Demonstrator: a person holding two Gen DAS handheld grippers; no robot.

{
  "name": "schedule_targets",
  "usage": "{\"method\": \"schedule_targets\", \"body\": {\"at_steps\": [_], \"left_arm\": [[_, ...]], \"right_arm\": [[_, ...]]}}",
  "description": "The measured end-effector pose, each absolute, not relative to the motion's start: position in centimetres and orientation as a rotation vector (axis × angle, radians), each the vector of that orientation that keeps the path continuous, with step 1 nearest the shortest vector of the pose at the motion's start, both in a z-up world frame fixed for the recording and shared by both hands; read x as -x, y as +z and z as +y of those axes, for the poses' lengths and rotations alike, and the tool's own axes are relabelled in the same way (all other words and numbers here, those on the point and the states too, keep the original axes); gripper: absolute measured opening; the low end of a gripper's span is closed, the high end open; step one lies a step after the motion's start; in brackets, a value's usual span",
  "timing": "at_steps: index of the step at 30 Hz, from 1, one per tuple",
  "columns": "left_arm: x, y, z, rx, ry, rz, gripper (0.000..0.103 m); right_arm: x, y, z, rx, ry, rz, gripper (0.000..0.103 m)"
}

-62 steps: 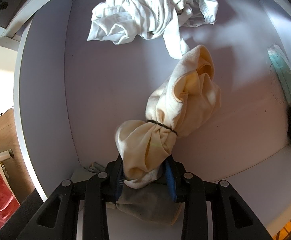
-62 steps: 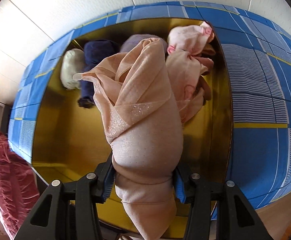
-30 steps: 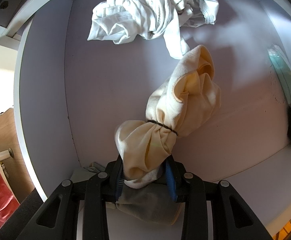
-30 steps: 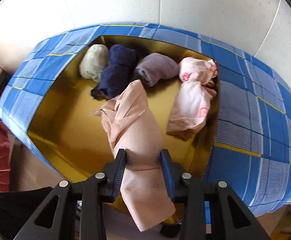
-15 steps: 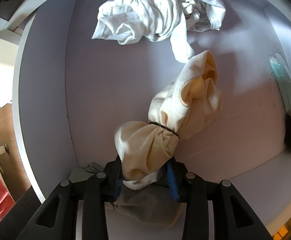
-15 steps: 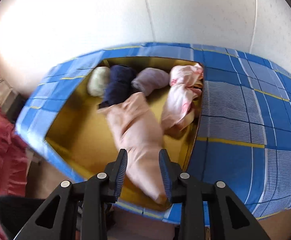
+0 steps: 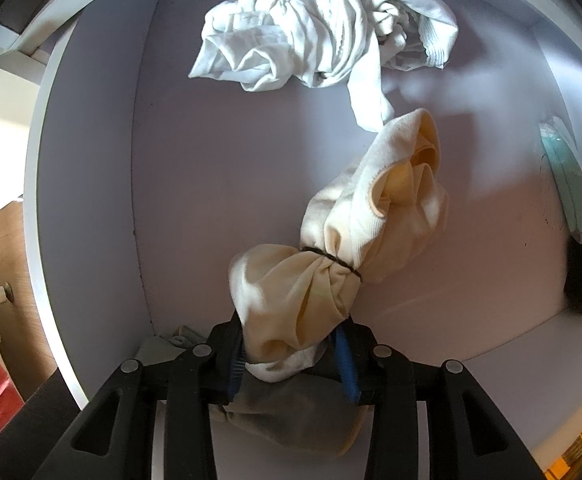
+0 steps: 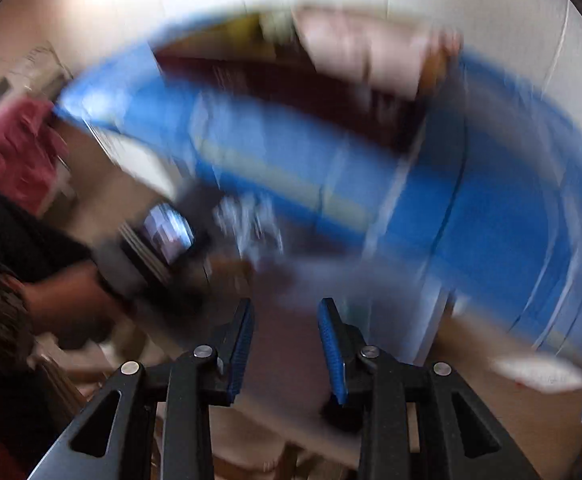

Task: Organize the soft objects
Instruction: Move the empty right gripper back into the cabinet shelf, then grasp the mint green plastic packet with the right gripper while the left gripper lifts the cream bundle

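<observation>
Two tongs on record. Left tongs: clamped on the lower end of a cream cloth bundle tied with a dark band, lying in a white drawer; its grey underside is half hidden by the pads. White crumpled garment at the far end, touching the bundle's tip. Right tongs: slightly apart, nothing between them; blue checked box smeared by blur, contents unreadable.

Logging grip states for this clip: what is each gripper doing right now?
Left gripper: closed on the cream cloth bundle.
Right gripper: nothing between its fingers, pads apart; view blurred.
</observation>
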State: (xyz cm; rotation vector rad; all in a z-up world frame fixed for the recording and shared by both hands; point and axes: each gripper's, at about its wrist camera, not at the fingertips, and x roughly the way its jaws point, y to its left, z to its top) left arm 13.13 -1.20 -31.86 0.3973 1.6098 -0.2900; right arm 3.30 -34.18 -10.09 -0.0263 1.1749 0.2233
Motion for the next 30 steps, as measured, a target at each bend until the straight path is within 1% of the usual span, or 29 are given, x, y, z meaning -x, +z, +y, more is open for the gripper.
{"method": "schedule_targets", "body": {"at_steps": [2,5,9,11,13,16,22,30], "left_arm": [[-13.1,-31.9,-1.0,-0.394,-0.291,1.609,0.040],[-13.0,-31.9,-1.1,-0.388,-0.295,1.606,0.038],[-12.8,-31.8,-1.0,-0.386,-0.308,1.597,0.035],[-12.8,-31.7,-1.0,-0.387,-0.312,1.594,0.031],[-12.7,-31.4,-0.8,-0.376,-0.317,1.590,0.028],[-12.8,-30.8,-0.7,-0.341,-0.327,1.587,0.026],[-12.3,-30.2,-0.6,-0.348,-0.333,1.580,0.024],[-11.0,-30.2,-2.4,-0.393,-0.349,1.561,0.026]], "right_arm": [[-3.6,-13.7,-34.2,0.021,0.180,1.286,0.033],[-4.0,-17.3,-34.8,0.016,0.117,1.403,0.034],[-4.5,-21.0,-35.8,0.034,0.021,1.476,0.040],[-5.3,-22.4,-35.8,0.103,-0.012,1.483,0.042],[-6.0,-23.6,-35.6,0.179,-0.028,1.478,0.042],[-6.6,-25.0,-35.3,0.244,-0.031,1.477,0.042],[-7.4,-26.9,-36.3,0.222,-0.061,1.475,0.042],[-7.4,-28.4,-37.4,0.166,-0.078,1.496,0.042]]}}
